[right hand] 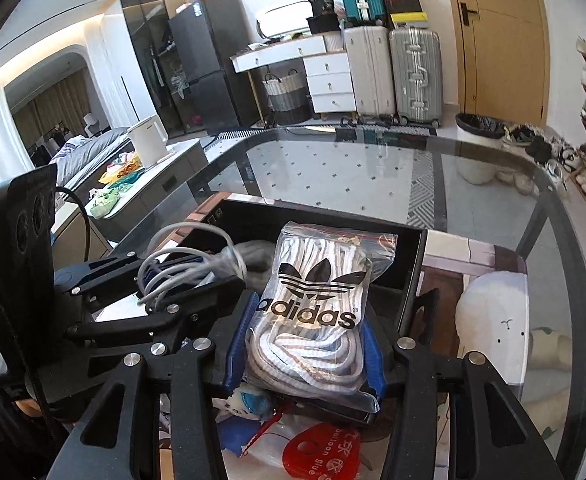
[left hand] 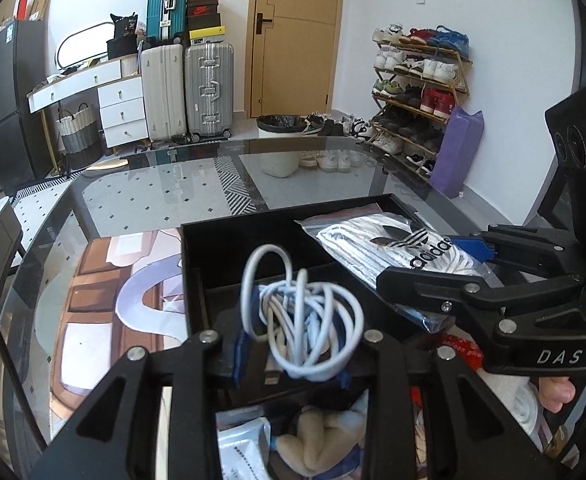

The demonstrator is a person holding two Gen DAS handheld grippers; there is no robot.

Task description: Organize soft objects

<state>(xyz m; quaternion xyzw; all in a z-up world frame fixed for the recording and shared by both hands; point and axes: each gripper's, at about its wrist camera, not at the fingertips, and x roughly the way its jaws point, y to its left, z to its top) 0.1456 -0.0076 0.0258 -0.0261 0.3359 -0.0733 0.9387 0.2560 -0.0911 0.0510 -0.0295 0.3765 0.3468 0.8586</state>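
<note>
— What is held by the left gripper (left hand: 291, 354)?
— A bundle of white cable (left hand: 305, 320) is kept between its blue pads, which stand close together around it, above the black box (left hand: 197, 248).
— And the right gripper (right hand: 305, 354)?
— A clear bag of laces (right hand: 317, 308) is held between its narrow jaws, over the same box on the glass table (right hand: 333, 168).

On the desk (left hand: 141, 184) stands a divided box (left hand: 253, 232), with the coiled cable (left hand: 305, 320) over its left compartment, the bagged laces (right hand: 317, 312) over its right, and loose packets (right hand: 321, 452) before it.
</note>
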